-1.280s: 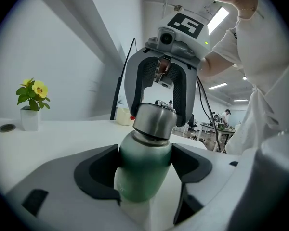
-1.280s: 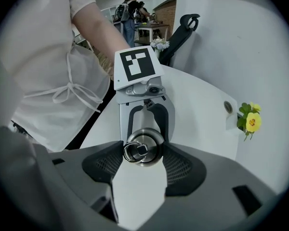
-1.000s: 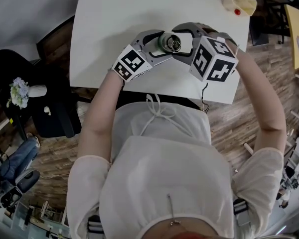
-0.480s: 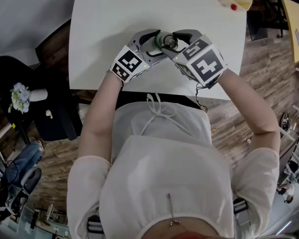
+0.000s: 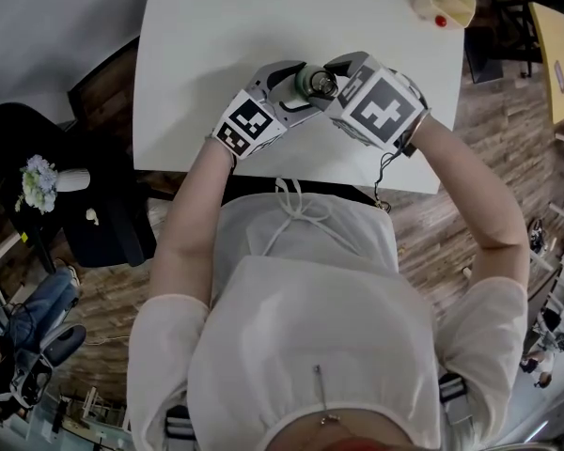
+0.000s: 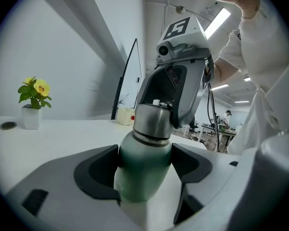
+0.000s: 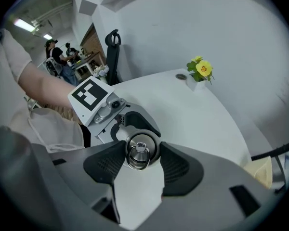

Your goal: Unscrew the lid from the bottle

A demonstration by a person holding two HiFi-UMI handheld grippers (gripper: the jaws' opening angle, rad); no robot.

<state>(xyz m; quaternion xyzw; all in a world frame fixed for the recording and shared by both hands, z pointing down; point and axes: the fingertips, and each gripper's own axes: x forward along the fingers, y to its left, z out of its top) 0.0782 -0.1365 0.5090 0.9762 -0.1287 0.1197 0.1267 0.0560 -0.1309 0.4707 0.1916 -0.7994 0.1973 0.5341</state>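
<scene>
The left gripper (image 6: 145, 179) clamps the green metal bottle (image 6: 143, 150) by its body, while the right gripper (image 7: 137, 161), its jaws just closed in, grips the steel ring-topped lid (image 7: 138, 149) from above. The bottle stands near the white table's (image 5: 216, 26) front edge with bare tabletop beyond. Only the gripper views show the potted yellow flower (image 6: 32, 100).

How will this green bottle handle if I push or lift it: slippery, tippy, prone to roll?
The bottle looks like rigid smooth metal, so probably slippery between the left tongs. Tall and narrow, it may tip if pushed near the steel lid. Round body: laid down, likely rolls.

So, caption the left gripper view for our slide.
Left claw clamps the green bottle; right claw has just closed on its lid.
</scene>
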